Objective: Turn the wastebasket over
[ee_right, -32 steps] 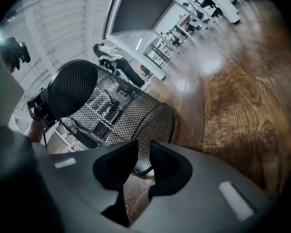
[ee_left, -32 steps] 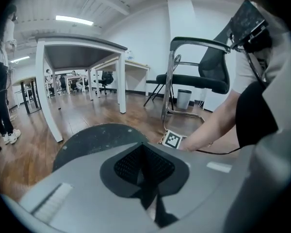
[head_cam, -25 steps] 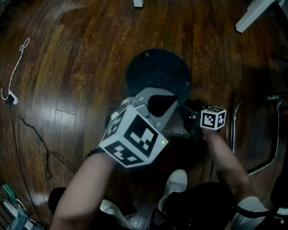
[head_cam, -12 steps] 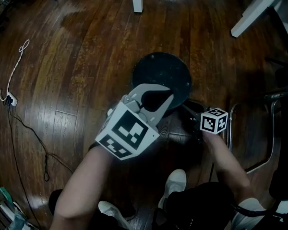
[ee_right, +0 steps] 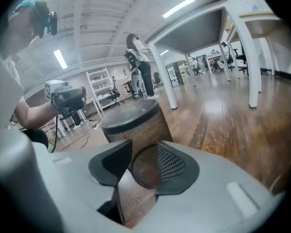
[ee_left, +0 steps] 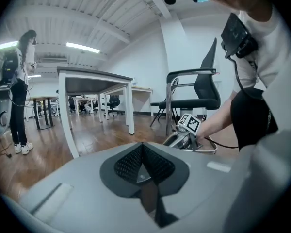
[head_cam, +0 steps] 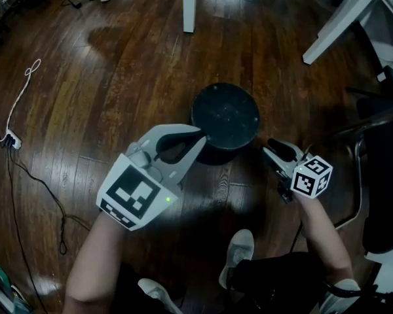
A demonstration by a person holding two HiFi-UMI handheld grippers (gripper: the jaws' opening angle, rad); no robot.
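Left tongs [head_cam: 200, 135] risen clear, shut, empty; right tongs [head_cam: 270, 150] risen, just opened, empty; wastebasket [head_cam: 225, 113], 12 o'clock, stands base-up: turn looks done, withdrawal only.

A dark, glossy plank floor [head_cam: 105, 64] runs through the room, with a thin cable [head_cam: 16, 103] trailing along its left side. A white table [ee_left: 94, 76] stands on slim legs, and more desks line up far behind it. At right sits a black office chair [ee_left: 196, 89] on a chrome frame. The walls [ee_left: 145, 62] are white, and strip lights [ee_left: 82, 46] glow on the ribbed ceiling.
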